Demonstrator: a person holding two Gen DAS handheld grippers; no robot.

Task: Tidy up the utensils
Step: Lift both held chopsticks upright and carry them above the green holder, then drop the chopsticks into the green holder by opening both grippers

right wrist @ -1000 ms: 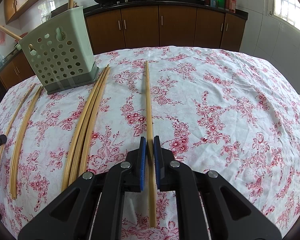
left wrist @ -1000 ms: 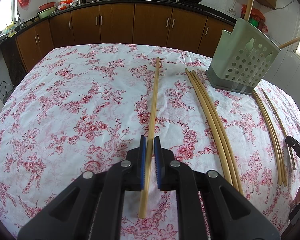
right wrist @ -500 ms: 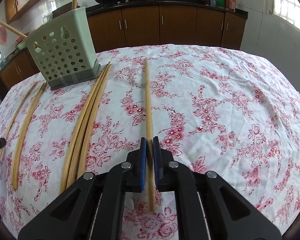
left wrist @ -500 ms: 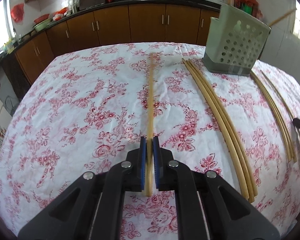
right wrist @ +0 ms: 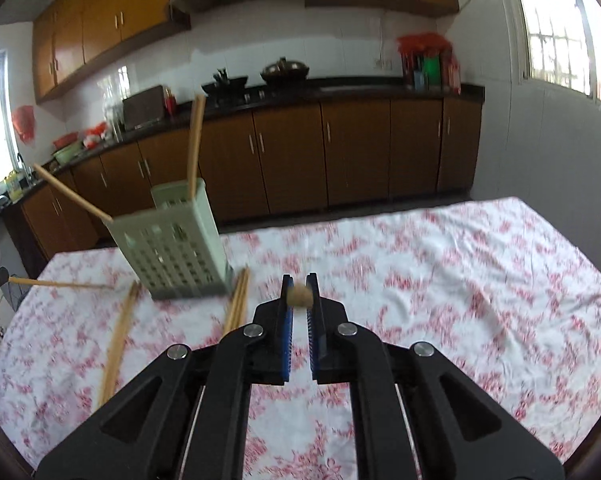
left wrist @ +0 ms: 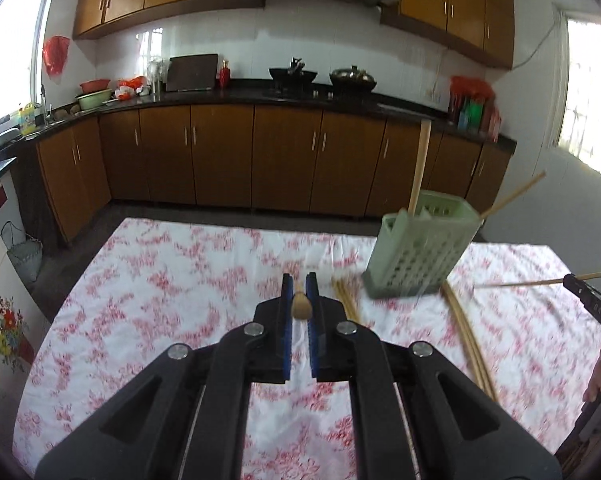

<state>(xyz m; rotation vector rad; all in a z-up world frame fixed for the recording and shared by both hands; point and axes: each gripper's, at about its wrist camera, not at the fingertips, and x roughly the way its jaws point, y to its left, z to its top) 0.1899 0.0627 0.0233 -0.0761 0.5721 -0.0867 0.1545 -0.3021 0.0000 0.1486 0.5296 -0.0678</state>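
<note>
Bamboo chopstick (left wrist: 301,307) sits clamped between the blue pads of my left gripper (left wrist: 300,294), and my right gripper (right wrist: 299,293) pinches a second chopstick (right wrist: 300,295), both raised above the floral tablecloth (left wrist: 172,304). The green holder (right wrist: 172,244) stands between them. The grip is near one end, so I judge a stick may swing, miss the opening or tip the holder.

Held sticks: one long pale wooden chopstick (left wrist: 301,307) clamped end-on in each gripper, the second (right wrist: 299,295) likewise.
Holder: pale green perforated plastic utensil holder (left wrist: 418,254), upright on the table, two chopsticks leaning out.
Loose: bundles of bamboo chopsticks (right wrist: 118,336) flat beside its base.
</note>
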